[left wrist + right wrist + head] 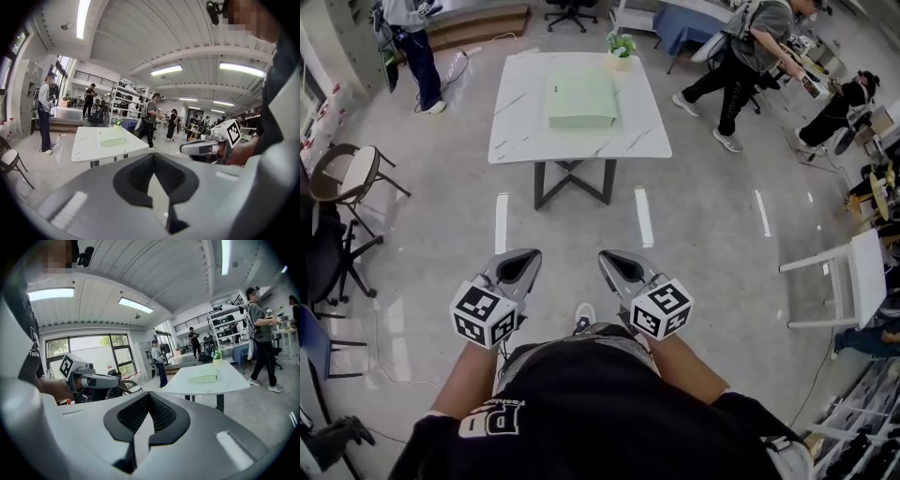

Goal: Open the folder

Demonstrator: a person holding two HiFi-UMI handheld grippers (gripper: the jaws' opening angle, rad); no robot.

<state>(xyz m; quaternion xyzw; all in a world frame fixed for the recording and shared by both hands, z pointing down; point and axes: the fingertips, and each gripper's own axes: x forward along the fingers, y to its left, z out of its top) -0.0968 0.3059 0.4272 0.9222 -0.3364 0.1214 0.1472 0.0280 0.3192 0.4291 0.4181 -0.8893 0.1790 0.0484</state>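
The pale green folder (581, 101) lies shut and flat on the white marble table (520, 122), far ahead of me across open floor. I hold both grippers close to my body, well short of the table. The left gripper (528, 255) and right gripper (609, 255) point forward side by side, each shut with nothing between its jaws. From the left gripper (153, 154) the folder (113, 141) shows small on the table (84, 145), with the right gripper (199, 148) beside. From the right gripper (149, 394) the folder (203, 378) and left gripper (101, 380) show.
A small potted plant (621, 45) stands at the table's far edge. Chairs (352, 173) stand at the left and a white chair (853, 277) at the right. People (750, 56) move behind the table, another person (412, 47) at the far left.
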